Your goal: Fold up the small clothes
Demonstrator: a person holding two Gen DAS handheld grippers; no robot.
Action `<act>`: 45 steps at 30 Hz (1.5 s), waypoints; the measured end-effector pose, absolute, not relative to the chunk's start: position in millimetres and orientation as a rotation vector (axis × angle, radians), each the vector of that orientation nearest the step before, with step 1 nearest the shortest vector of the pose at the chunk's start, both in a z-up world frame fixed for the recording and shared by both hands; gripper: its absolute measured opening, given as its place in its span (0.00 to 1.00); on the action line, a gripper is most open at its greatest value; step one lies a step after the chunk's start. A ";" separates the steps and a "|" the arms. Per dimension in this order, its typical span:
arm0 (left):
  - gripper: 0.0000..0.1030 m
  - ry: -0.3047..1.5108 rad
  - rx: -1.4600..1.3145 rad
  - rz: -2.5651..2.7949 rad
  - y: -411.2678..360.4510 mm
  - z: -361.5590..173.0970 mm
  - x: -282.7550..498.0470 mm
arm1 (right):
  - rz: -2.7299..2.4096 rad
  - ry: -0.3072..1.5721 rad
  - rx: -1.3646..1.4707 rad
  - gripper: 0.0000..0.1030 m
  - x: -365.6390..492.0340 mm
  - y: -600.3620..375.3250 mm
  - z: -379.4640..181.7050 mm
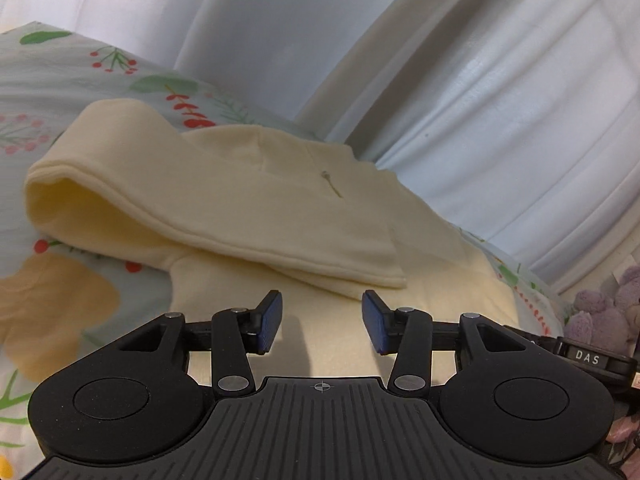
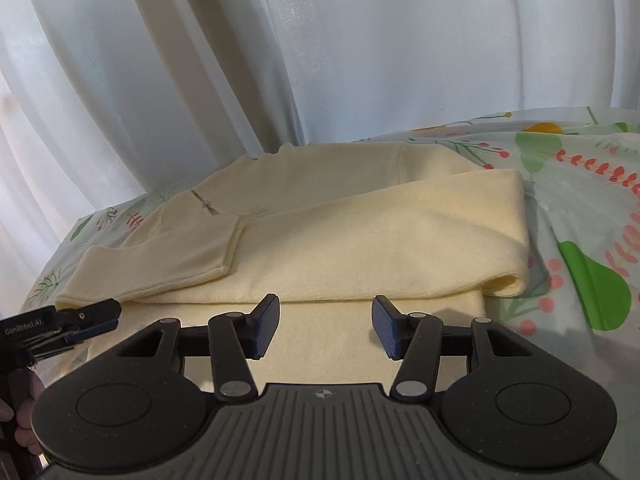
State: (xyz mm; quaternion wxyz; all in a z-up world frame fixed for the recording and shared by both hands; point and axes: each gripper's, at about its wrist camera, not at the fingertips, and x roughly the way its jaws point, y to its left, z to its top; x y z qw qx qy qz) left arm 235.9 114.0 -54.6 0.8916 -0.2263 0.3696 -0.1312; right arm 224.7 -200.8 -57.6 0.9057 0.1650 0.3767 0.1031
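Note:
A pale yellow long-sleeved top (image 1: pixel 248 200) lies on a floral sheet (image 1: pixel 60 120), both sleeves folded across its body. It also shows in the right wrist view (image 2: pixel 340 248). My left gripper (image 1: pixel 322 322) is open and empty, just above the top's near part. My right gripper (image 2: pixel 326 326) is open and empty over the near hem, holding no cloth. The left gripper also shows at the left edge of the right wrist view (image 2: pixel 92 316), beside the garment's left side.
White curtains (image 2: pixel 280 60) hang close behind the far edge of the bed. The floral sheet (image 2: pixel 580 240) extends to the right of the top. A purple plush toy (image 1: pixel 604 316) sits at the right in the left wrist view.

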 end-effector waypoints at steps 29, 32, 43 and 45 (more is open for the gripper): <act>0.40 0.753 -0.546 -0.129 162.9 -64.0 255.5 | 0.107 0.629 0.168 0.03 270.1 -196.8 -39.3; 0.40 0.759 -0.554 -0.138 160.0 -66.5 256.6 | 0.012 0.668 0.200 0.03 262.7 -232.4 -49.2; 0.41 0.774 -0.565 -0.193 147.6 -65.6 263.6 | -0.027 0.771 0.446 0.09 258.5 -279.9 -82.4; 0.41 0.782 -0.568 -0.193 147.0 -67.2 264.1 | -0.012 0.769 0.491 0.13 260.0 -281.6 -81.6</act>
